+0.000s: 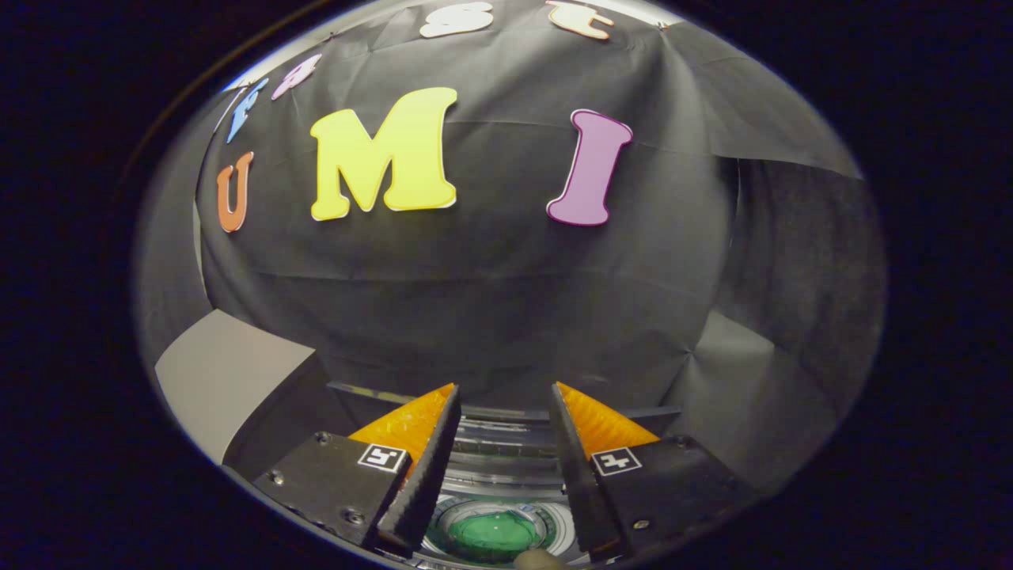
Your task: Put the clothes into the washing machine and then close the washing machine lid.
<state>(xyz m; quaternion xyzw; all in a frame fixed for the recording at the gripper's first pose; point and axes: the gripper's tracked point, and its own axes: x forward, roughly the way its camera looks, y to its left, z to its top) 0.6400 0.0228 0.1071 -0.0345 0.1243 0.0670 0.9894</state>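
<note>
Gripper [506, 396] jaws released, nothing between them. Low centre of the frame, the washing machine [495, 507] drum stands open — something green [491, 534] lies inside, presumably the clothes. Lid not closed, in my judgement — that step remains. Grey panel [229, 380] at lower left.

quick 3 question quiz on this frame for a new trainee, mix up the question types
1. True or false: the gripper is clamped on a piece of clothing.
2. What lies below the gap between the fingers? A) a folded towel B) the washing machine drum with its green centre C) a laundry basket
3. Fill in: the grey lid stands ____ to one side of the fingers.

Key
1. False: the fingers are apart with nothing between them.
2. B
3. raised (open)
</note>
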